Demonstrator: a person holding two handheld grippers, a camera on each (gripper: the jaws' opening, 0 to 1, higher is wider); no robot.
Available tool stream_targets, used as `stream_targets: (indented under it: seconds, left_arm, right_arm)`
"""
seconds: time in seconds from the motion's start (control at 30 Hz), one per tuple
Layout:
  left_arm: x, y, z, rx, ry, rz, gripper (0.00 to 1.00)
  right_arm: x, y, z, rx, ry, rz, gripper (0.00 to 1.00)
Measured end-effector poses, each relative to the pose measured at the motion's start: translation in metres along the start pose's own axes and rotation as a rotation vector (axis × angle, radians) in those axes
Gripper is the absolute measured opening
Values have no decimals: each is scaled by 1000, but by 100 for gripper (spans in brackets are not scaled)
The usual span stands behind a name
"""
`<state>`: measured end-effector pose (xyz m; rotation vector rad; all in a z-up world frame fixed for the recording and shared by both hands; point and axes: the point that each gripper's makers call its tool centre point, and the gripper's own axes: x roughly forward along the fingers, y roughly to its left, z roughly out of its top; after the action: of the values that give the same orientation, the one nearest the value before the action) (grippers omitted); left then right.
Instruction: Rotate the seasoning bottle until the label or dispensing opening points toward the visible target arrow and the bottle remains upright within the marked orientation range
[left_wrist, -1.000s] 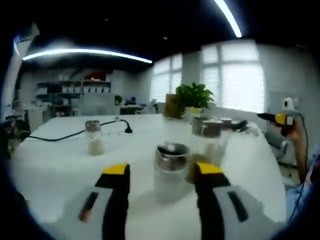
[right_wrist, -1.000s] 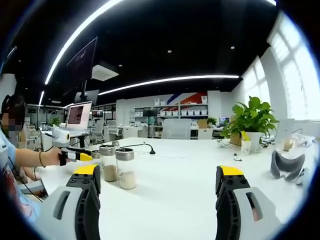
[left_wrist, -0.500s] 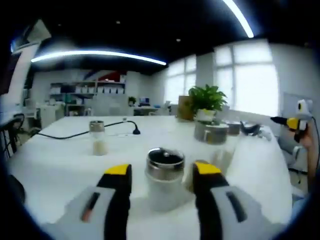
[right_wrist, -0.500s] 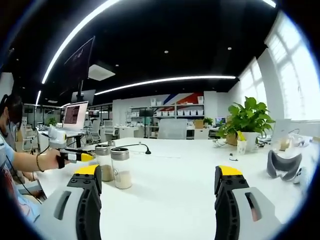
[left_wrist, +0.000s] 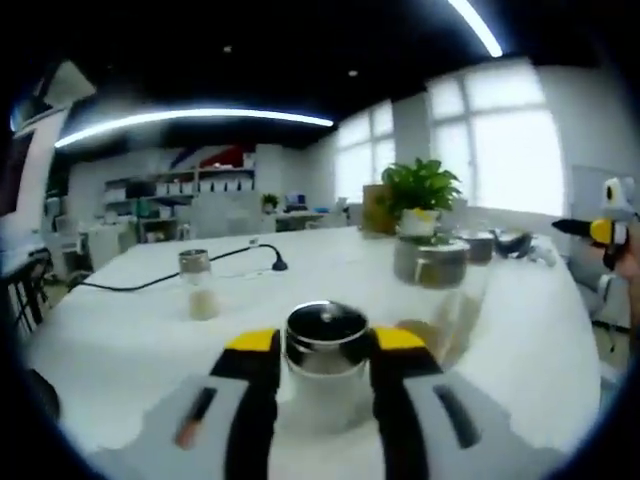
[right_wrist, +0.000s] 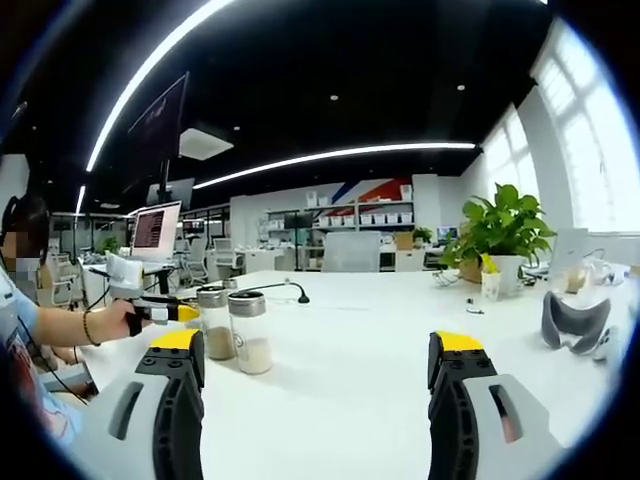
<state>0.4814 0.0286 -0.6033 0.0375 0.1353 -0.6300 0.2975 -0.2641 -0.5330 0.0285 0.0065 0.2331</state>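
Note:
In the left gripper view a clear seasoning bottle (left_wrist: 325, 350) with a metal cap stands upright on the white table (left_wrist: 130, 340). My left gripper (left_wrist: 325, 345) has its yellow-tipped jaws pressed against both sides of the cap. A second capped bottle (left_wrist: 432, 275) stands just behind it to the right, and a third bottle (left_wrist: 197, 283) farther left. The right gripper (left_wrist: 605, 228) shows at the right edge, held in a hand. In the right gripper view my right gripper (right_wrist: 318, 355) hangs open over bare table, and the left gripper (right_wrist: 160, 310) sits beside two bottles (right_wrist: 250, 333).
A black cable (left_wrist: 140, 272) runs across the table's far side. A potted plant (left_wrist: 418, 195) stands at the back by the windows. A grey headset (right_wrist: 572, 325) lies on the table to the right. A person's arm (right_wrist: 70, 325) and a monitor (right_wrist: 155, 228) are on the left.
The left gripper moved forward around the near bottle and its jaws closed in from a wide gap until they touch the cap. The right gripper stayed open and almost still.

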Motion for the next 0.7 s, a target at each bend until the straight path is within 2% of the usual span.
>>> stream_targets:
  seconds: [0.33, 0.43, 0.53, 0.7]
  left_arm:
    - [-2, -3, -2, 51, 11, -25, 35]
    - [-1, -4, -3, 78, 20, -58, 35]
    - [-1, -5, -4, 98, 33, -90, 35]
    - [0, -5, -4, 105, 72, -201, 35]
  right_arm:
    - [-2, 0, -2, 15, 15, -6, 94]
    - [-2, 2, -2, -24, 30, -1, 94]
    - [-3, 4, 3, -26, -1, 4, 94]
    - [-4, 6, 5, -41, -1, 12, 94]
